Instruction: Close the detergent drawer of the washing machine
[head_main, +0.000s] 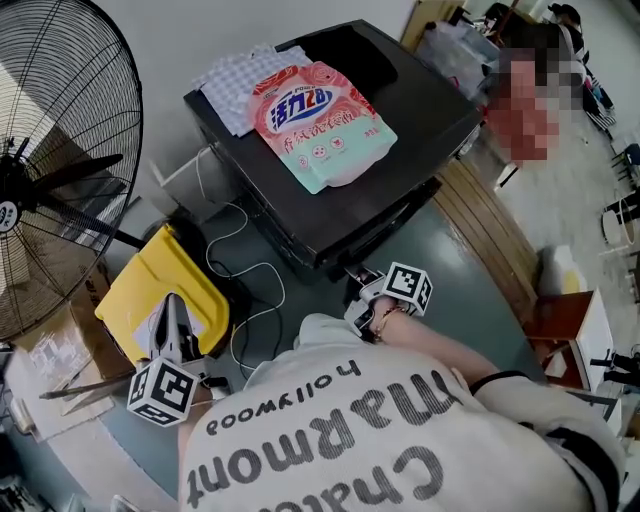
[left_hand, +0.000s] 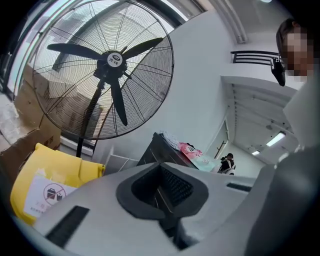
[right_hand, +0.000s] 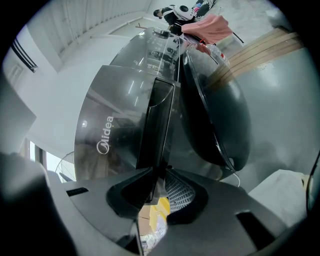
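The black washing machine stands ahead of me with its detergent drawer sticking out of the front panel beside the round door. My right gripper is at that front. In the right gripper view the drawer's dark front edge runs down between the pads, and the right gripper is shut on it. My left gripper hangs low at the left over a yellow bin, away from the machine. In its own view the left gripper is shut with nothing in it.
A pink detergent bag and a checked cloth lie on the machine's top. A large floor fan stands at the left behind the bin. White cables trail on the floor. Wooden boards lie to the right, with a person beyond.
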